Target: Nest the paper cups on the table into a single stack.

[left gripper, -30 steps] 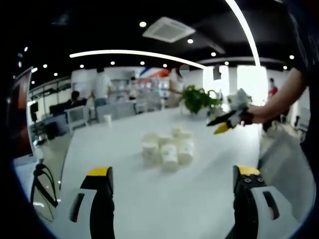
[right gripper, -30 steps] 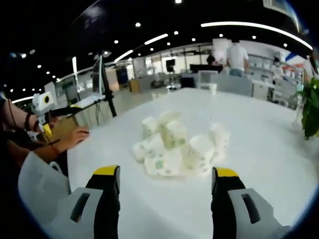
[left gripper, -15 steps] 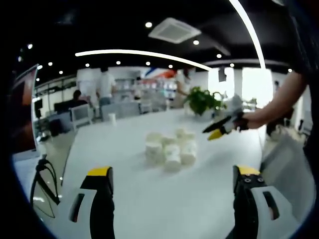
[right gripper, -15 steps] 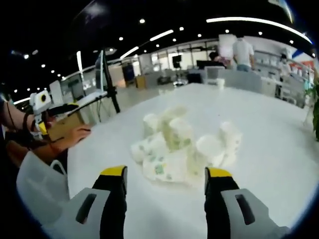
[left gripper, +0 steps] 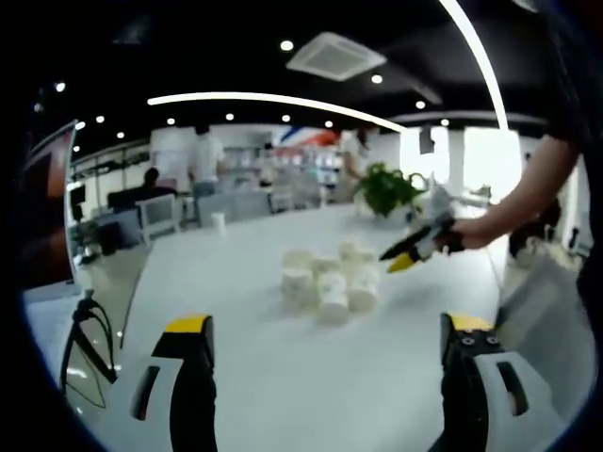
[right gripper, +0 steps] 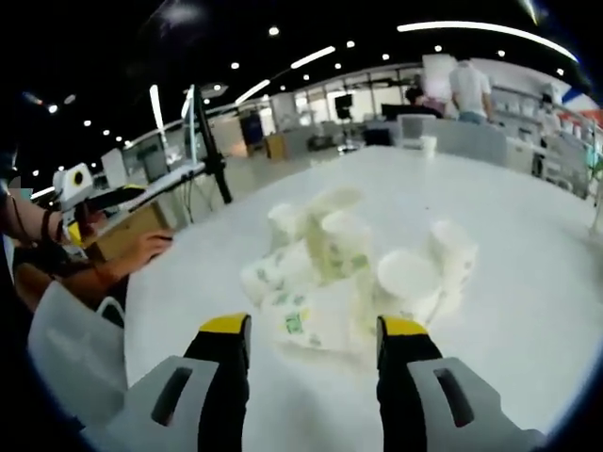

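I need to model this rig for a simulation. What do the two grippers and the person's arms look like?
Both the left gripper and right gripper have two black jaws with yellow tips on light grey slotted bodies. The arm is bare below a dark short sleeve.

An open-plan office. Recessed ceiling lights [left gripper: 285, 45] and a ceiling air-conditioning unit [left gripper: 335, 56] hang overhead. Beyond the far edge of the white desk [left gripper: 245, 273] stand chairs [left gripper: 158, 216], a monitor [right gripper: 189, 127] and people [left gripper: 204, 160].

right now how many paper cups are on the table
About 8: roughly 7 bunched in one cluster of paper cups mid-table, some upright, some tipped, and a lone cup at the far edge. Blur and overlap may hide more.
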`<state>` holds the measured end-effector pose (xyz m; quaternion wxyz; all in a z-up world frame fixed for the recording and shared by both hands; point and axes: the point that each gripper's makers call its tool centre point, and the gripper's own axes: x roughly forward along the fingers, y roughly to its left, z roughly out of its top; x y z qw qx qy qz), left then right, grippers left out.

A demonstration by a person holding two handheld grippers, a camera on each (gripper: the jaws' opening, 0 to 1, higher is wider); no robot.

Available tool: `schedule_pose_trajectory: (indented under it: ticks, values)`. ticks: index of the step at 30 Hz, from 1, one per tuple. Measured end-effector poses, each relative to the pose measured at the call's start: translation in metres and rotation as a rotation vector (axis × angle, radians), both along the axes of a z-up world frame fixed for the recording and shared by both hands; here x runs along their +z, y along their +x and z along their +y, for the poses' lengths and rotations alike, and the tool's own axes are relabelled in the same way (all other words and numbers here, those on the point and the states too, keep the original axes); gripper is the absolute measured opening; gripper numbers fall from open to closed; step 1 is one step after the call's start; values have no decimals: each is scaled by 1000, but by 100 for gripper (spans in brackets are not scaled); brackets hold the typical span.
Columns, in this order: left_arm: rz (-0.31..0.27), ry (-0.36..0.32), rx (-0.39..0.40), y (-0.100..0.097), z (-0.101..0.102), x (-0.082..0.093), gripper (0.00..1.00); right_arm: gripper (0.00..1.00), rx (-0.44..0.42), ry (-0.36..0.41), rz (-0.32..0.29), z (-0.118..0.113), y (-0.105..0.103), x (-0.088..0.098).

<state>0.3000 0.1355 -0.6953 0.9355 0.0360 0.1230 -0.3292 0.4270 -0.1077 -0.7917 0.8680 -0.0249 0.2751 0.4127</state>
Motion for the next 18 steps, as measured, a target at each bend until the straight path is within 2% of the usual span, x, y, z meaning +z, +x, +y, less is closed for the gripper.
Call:
schedule_pose_trajectory:
  ticks: [6,10,18]
  values:
    - [8,9,5,-2,3,-1,100,48,11,23,24,4,1,-5]
    - [7,-9,14,-3,3,1,100,45,23,27,41,6,3,-10]
    - [19,1,18,-6,1,-2,100,38,33,68,70,9,7,-11]
